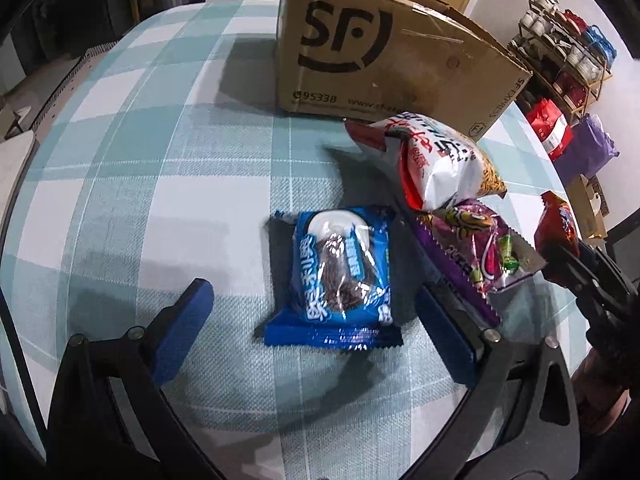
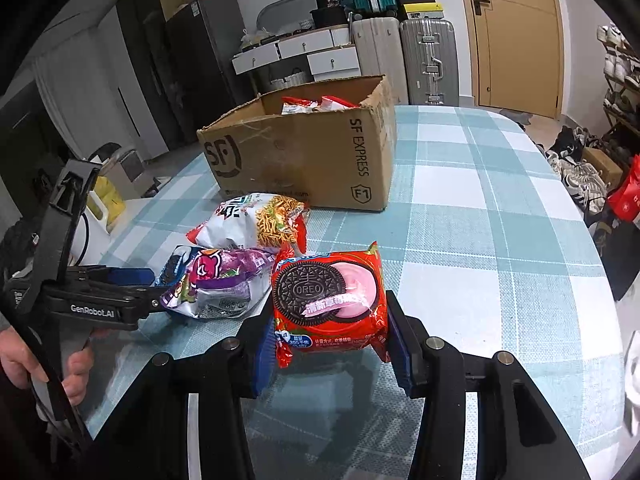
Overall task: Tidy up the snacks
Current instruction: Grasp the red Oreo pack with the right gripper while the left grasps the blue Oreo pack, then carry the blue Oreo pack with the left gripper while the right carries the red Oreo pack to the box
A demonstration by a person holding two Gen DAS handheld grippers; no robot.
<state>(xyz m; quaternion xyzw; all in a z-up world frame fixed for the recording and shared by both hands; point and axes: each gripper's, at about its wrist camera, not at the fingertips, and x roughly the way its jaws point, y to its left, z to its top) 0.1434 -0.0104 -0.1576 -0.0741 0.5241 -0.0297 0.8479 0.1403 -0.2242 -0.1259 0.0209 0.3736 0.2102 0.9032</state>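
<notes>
Surface: table (image 2: 500, 240) under a teal-and-white checked cloth, with suitcases (image 2: 404, 60), white drawer units and a wooden door (image 2: 516, 32) behind it.

Item 1: cardboard box (image 2: 304, 160), printed SF EXPRESS, flaps open, standing toward the far edge of the table; red and white packets show inside over its rim.

Item 2: white noodle-snack bag (image 2: 256, 226), lying just in front of the box, leaning over the purple packet.

Item 3: purple snack packet (image 2: 224, 284), touching the white bag; its near end overlaps the right finger of the left gripper in the left wrist view.

Item 4: blue Oreo packet (image 1: 340, 276), flat on the cloth, between the spread fingers of the left gripper (image 1: 316, 328) and touching neither; jaws wide apart. It lies beside the purple packet.

Item 5: red Oreo packet (image 2: 330, 306), strawberry print, held upright off the cloth, clamped at both sides by the blue pads of the right gripper (image 2: 332, 348), toward the near edge of the table.

Item 6: shoe rack (image 1: 560, 40) with shoes, beyond the right edge of the table.
</notes>
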